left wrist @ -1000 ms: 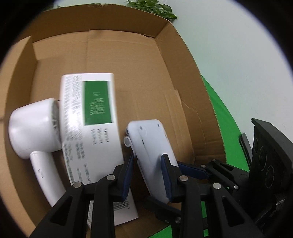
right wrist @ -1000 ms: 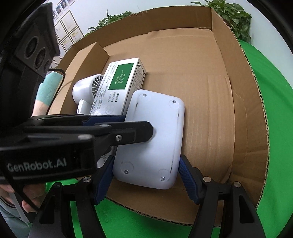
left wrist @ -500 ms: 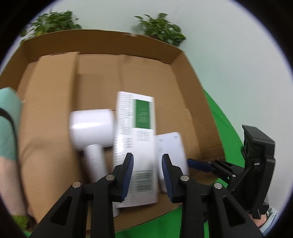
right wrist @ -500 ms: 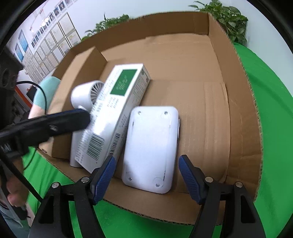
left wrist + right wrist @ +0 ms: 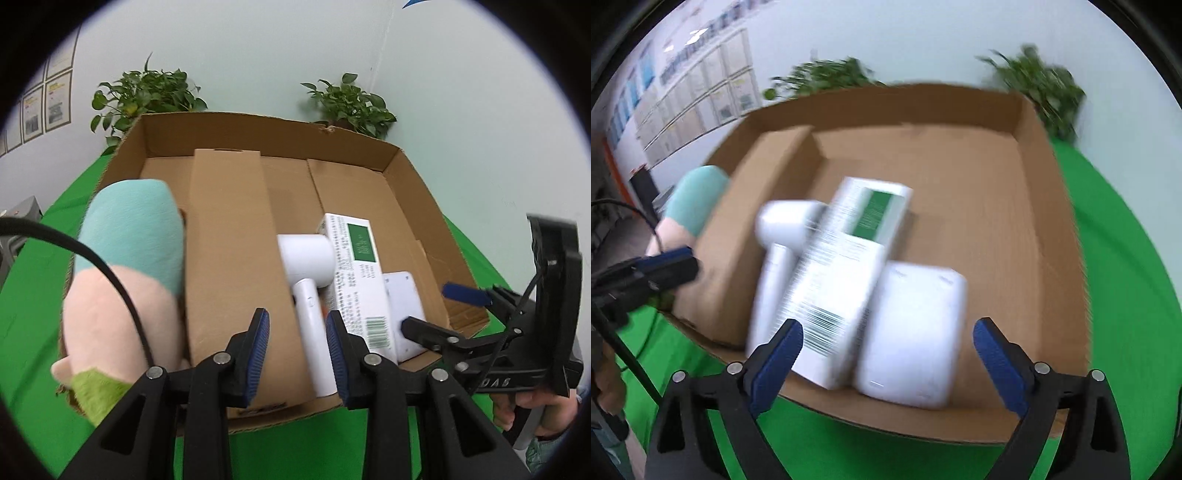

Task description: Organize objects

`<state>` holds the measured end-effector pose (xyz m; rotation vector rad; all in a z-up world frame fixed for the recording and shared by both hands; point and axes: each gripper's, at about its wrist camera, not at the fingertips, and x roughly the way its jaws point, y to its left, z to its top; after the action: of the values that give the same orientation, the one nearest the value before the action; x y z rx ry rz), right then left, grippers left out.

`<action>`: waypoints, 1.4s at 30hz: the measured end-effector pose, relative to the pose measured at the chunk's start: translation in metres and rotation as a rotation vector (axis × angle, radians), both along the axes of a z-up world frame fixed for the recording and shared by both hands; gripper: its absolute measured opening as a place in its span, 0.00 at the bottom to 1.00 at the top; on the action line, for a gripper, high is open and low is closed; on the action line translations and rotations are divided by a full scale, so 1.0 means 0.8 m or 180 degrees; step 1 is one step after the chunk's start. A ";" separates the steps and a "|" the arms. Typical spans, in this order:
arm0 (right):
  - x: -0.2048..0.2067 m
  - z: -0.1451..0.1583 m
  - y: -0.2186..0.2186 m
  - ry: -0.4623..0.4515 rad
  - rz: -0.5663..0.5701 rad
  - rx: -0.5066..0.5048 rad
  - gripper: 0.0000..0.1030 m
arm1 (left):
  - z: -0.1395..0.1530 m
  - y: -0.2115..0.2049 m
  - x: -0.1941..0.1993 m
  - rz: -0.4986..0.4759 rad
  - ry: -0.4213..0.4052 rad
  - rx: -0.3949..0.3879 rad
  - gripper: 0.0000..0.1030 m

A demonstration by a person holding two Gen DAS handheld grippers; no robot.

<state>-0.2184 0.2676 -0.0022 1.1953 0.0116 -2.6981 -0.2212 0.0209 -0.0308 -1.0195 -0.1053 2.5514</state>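
An open cardboard box (image 5: 258, 122) (image 5: 1034, 147) on green cloth holds a white hair dryer (image 5: 306, 258) (image 5: 786, 221), a white carton with a green label (image 5: 354, 273) (image 5: 842, 266) and a flat white device (image 5: 400, 295) (image 5: 916, 325), side by side. My left gripper (image 5: 297, 350) (image 5: 665, 266) hovers over the box's near edge, jaws almost together with nothing held. My right gripper (image 5: 888, 330) (image 5: 439, 308) hangs at the near right corner. Its jaws are opening wide and its pads are clear of the device. A teal, pink and green plush toy (image 5: 129, 258) (image 5: 698, 199) lies outside the box's left wall.
A folded cardboard flap (image 5: 229, 240) covers the box's left half; bare floor (image 5: 979, 184) shows at the far right. Green cloth (image 5: 29, 295) surrounds the box. Two potted plants (image 5: 147, 92) (image 5: 351, 107) stand behind it at the wall. A black cable (image 5: 110, 277) crosses the plush.
My left gripper let go of the white device and pulled back up and leftward, bringing the plush into view. The right gripper backed off and spread its jaws; the device now lies in the box.
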 end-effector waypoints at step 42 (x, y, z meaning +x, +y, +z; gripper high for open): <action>0.064 -0.040 -0.030 0.0778 -0.0801 0.0212 1.00 | -0.060 0.011 0.034 0.0856 0.0843 -0.0497 0.79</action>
<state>-0.1669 0.2432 -0.0339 0.9308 -0.0158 -3.0718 -0.1942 0.0294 -0.0789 -0.7527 0.0332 2.9551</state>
